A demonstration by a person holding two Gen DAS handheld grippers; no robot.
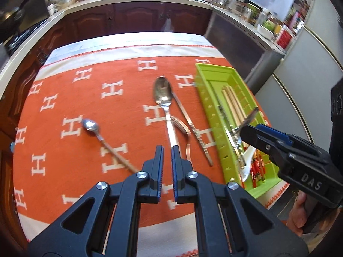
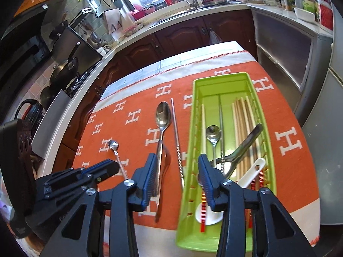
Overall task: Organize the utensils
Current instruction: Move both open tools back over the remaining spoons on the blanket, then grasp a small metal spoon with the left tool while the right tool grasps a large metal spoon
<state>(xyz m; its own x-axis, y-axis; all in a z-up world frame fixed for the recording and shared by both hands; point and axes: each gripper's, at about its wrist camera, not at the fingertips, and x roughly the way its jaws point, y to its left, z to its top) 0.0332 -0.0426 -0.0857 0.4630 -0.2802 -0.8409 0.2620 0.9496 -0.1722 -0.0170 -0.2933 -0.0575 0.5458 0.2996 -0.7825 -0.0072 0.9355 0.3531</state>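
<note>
The left gripper point(image 1: 167, 156) hovers over the orange cloth point(image 1: 128, 81) with its jaws pinched together on nothing. The right gripper point(image 2: 176, 171) hangs over the near end of the green tray point(image 2: 250, 79), jaws apart and empty. In the tray lie wooden chopsticks point(image 2: 242, 115), a small spoon point(image 2: 212, 133), a fork point(image 2: 246, 141) resting askew across them, and a white spoon point(image 2: 255, 169). Out on the cloth remain a big spoon point(image 1: 162, 92), a teaspoon point(image 1: 91, 126) and a metal chopstick point(image 1: 193, 126) beside the tray.
</note>
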